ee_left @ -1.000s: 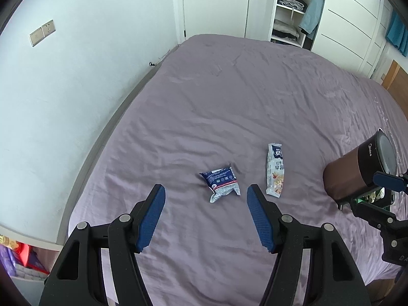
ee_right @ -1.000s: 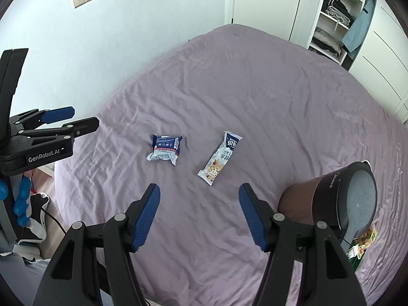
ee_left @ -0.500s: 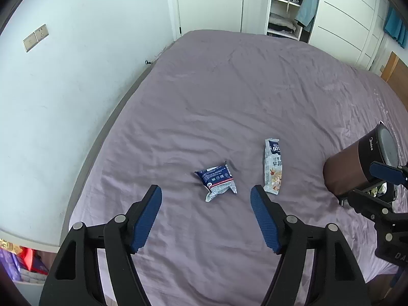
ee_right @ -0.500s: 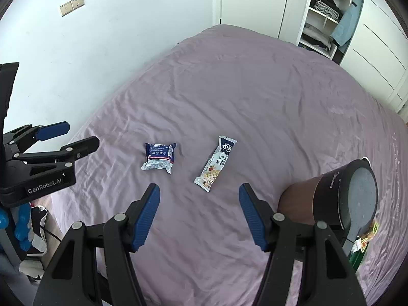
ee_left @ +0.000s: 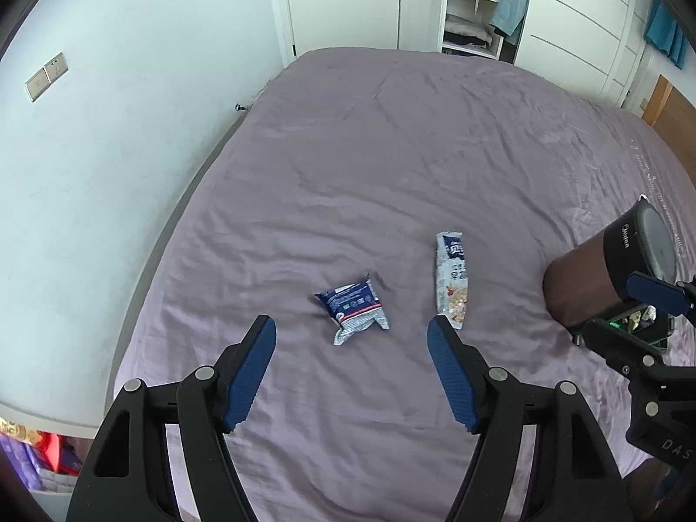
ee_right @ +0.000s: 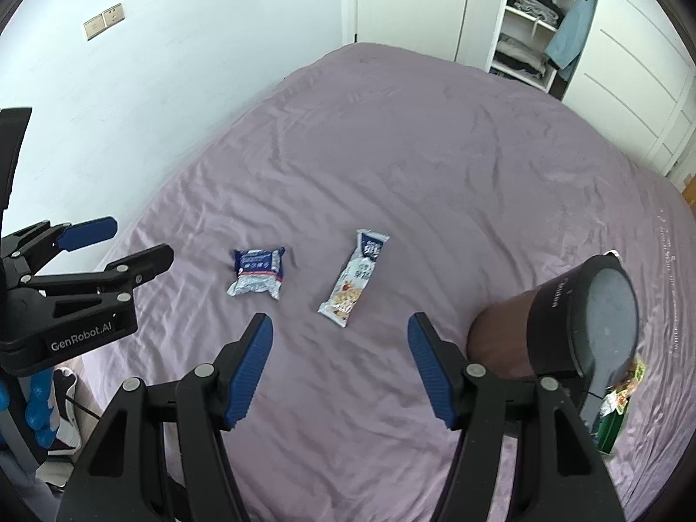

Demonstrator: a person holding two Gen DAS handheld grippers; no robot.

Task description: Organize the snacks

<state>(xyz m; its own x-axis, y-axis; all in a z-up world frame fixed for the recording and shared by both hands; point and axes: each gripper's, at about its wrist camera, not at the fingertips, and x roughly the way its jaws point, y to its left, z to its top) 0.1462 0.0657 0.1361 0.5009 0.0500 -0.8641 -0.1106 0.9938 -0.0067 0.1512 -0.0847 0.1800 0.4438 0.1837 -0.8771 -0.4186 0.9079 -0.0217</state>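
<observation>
Our left hand-held gripper (ee_left: 350, 339) hangs with its jaws apart and empty, having just been opening, over the blue snack packet (ee_left: 352, 308) on the purple bed (ee_left: 391, 152). The right hand-held gripper (ee_right: 339, 339) is also spread and empty. We judge the packet light, crinkly and slippery, best pinched across its puffed middle. Just beyond lies the long cereal bar (ee_left: 452, 278), likely brittle inside. The brown canister (ee_right: 557, 326) lies tipped to the right, well clear; nothing blocks us.
</observation>
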